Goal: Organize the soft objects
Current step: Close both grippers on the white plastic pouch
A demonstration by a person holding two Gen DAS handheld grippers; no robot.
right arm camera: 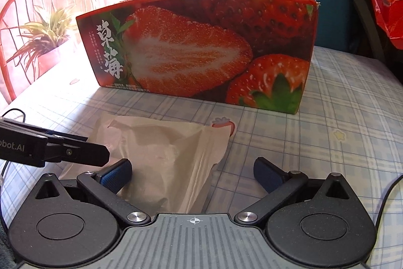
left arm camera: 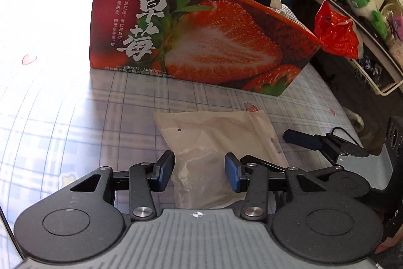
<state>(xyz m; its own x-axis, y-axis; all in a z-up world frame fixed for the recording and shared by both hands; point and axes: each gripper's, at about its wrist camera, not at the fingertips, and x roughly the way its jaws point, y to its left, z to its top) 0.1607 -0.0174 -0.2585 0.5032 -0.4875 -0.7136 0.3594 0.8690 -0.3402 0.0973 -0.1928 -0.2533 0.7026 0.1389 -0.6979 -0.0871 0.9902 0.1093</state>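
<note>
Pouch (right arm camera: 163, 155) btwn open R gripper (right arm camera: 192, 174) fingers

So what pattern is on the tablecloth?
Pale blue-and-white plaid tablecloth with small strawberry prints, clearest in the right wrist view.

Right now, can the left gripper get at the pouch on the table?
Probably yes. The left gripper is open, with the pouch lying flat between and just ahead of its fingers. Nothing lies between them; the box stands farther back and the right gripper is off to the side.
</note>
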